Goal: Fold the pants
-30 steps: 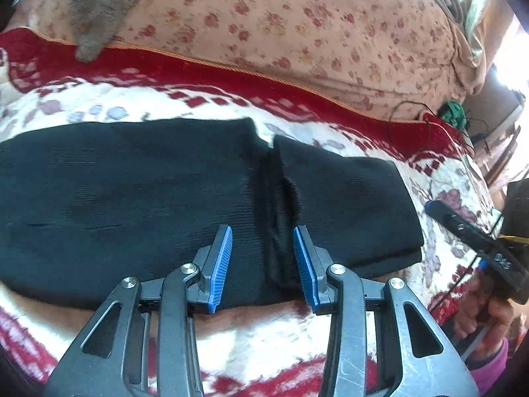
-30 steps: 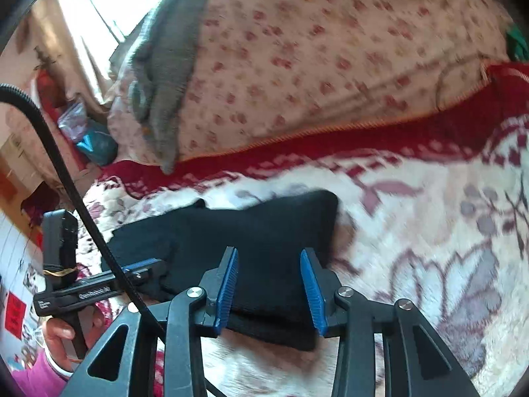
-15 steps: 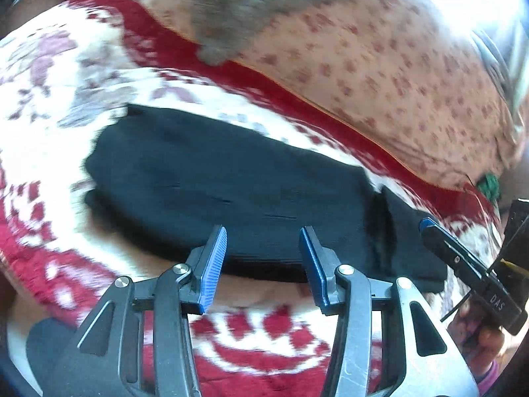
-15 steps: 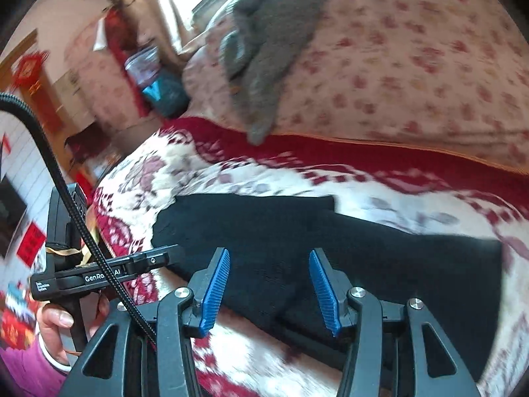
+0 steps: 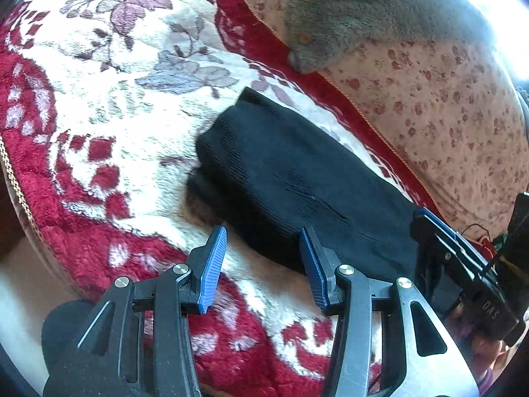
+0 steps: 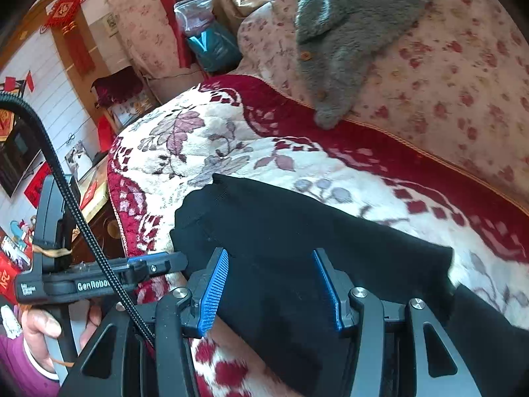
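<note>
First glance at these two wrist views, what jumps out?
The black pants stand out first, a long dark strip lying across the red and white floral blanket. Both the left gripper and the right gripper hang open at the near edge of the pants, holding nothing. Behind, a grey fuzzy garment drapes over the pale flowered quilt.
</note>
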`<action>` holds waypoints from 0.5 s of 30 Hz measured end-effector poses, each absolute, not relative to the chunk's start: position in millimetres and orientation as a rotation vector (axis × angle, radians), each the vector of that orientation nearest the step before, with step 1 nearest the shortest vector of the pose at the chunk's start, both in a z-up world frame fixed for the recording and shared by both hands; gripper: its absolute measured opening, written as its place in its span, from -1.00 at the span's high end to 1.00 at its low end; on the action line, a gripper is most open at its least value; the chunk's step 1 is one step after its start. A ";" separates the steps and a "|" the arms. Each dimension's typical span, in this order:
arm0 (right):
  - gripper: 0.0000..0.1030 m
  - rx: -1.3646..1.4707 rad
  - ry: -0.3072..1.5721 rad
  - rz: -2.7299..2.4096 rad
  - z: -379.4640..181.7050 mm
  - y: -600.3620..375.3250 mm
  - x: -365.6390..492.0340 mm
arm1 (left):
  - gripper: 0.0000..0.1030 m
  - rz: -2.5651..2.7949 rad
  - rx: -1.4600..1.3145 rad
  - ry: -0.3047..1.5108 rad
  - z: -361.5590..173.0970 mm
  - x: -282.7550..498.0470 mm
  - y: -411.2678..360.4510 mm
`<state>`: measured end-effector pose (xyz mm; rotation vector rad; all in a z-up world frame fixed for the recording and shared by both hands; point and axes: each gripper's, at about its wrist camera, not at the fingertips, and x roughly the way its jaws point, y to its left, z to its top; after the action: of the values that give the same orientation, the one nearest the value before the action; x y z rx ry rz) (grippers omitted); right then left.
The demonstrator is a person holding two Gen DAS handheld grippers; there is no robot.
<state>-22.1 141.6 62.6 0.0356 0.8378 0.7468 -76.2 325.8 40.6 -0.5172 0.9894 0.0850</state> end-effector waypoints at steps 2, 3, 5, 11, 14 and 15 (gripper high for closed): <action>0.03 0.034 0.841 0.754 61.4 148.7 -18.5 | 0.12 0.089 -0.522 0.989 39.5 -75.8 329.5; 0.03 0.035 0.843 0.758 61.2 151.0 -17.3 | 0.12 0.090 -0.524 0.989 38.9 -75.4 330.7; 0.03 0.027 0.848 0.760 60.0 155.6 -15.2 | 0.12 0.092 -0.526 0.987 38.0 -74.3 332.8; 0.02 -0.008 0.862 0.772 55.4 169.5 -5.7 | 0.12 0.087 -0.557 0.980 35.1 -71.9 337.7; 0.02 -0.039 0.865 0.800 55.4 179.7 3.6 | 0.12 0.077 -0.588 0.964 33.9 -70.5 342.4; 0.02 -0.044 0.868 0.810 55.4 182.7 6.4 | 0.12 0.075 -0.604 0.960 33.1 -70.3 344.2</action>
<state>6.4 182.7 55.4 -0.0441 0.8677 0.8097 -70.3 344.2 33.1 -0.6036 0.9596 0.0749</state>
